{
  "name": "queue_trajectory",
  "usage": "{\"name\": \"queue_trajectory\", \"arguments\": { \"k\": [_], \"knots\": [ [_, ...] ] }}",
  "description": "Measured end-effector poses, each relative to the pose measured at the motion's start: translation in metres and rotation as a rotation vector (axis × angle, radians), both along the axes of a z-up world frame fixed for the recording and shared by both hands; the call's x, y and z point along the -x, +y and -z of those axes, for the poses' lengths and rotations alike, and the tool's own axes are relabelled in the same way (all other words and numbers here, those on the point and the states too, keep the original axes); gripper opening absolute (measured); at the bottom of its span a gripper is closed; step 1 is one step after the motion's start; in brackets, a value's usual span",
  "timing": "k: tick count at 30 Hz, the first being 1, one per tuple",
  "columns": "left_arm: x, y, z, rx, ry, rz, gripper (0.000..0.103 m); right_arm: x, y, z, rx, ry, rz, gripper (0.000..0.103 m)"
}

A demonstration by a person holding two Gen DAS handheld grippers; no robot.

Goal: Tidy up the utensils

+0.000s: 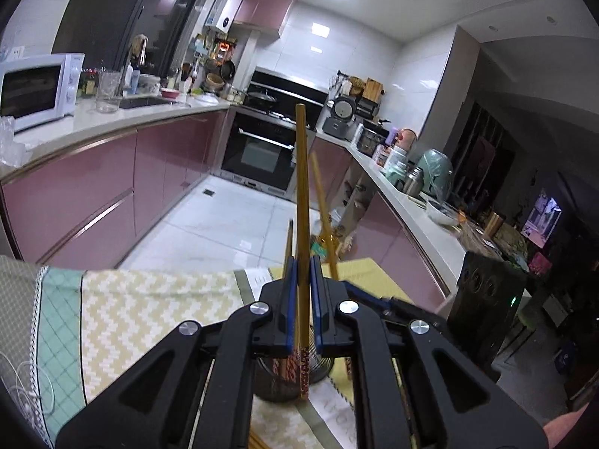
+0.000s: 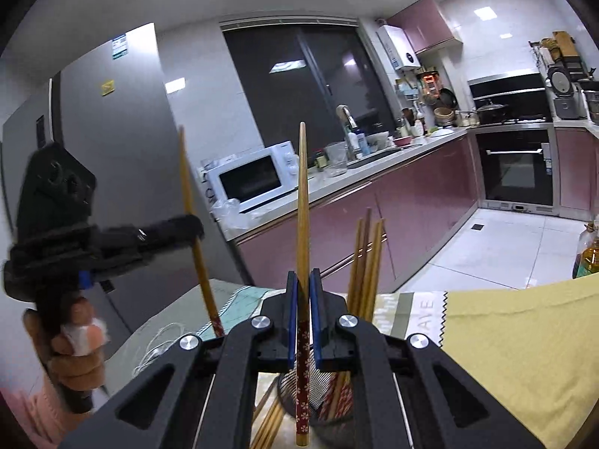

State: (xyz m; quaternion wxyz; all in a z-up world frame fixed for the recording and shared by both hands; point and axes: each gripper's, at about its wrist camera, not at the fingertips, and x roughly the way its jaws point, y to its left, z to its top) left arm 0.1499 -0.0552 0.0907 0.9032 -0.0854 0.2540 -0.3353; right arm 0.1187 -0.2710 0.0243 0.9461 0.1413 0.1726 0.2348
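My left gripper (image 1: 303,273) is shut on a wooden chopstick (image 1: 301,194) with a red flowered end, held upright above a dark mesh utensil holder (image 1: 277,381). A second chopstick (image 1: 324,217) rises just to its right. My right gripper (image 2: 303,284) is shut on another such chopstick (image 2: 302,202), upright over the same mesh holder (image 2: 325,393), which has several chopsticks (image 2: 368,262) standing in it. The left gripper (image 2: 187,228) also shows in the right wrist view, at left, gripping its chopstick (image 2: 191,217).
The table is covered by a patterned cloth (image 1: 149,307) and a yellow cloth (image 2: 524,336). Loose chopsticks (image 2: 267,422) lie by the holder. A white cord (image 2: 157,348) lies at left. A black speaker (image 1: 483,295) stands right. Kitchen counters (image 1: 112,127) and a fridge (image 2: 93,149) are behind.
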Motion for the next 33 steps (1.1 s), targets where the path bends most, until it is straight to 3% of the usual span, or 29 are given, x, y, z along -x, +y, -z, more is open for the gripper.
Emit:
{"name": "queue_trajectory", "arguments": {
  "k": [8,21,28,33],
  "knots": [
    [-0.02,-0.021,0.007,-0.05,-0.042,-0.035,0.007,-0.031,0.005,0.018,-0.009,0.004,0.065,0.006],
    [-0.033,-0.053,0.069,-0.263,0.004,-0.006,0.007,-0.025,0.016,0.04,0.086,0.056,0.081,0.006],
    [-0.041,-0.058,0.09,-0.302,0.05,0.005,0.008,-0.022,0.014,0.048,0.108,0.134,0.08,0.009],
    [-0.042,-0.058,0.092,-0.298,0.059,0.008,0.012,-0.015,0.011,0.046,0.103,0.143,0.086,0.02]
  ]
}}
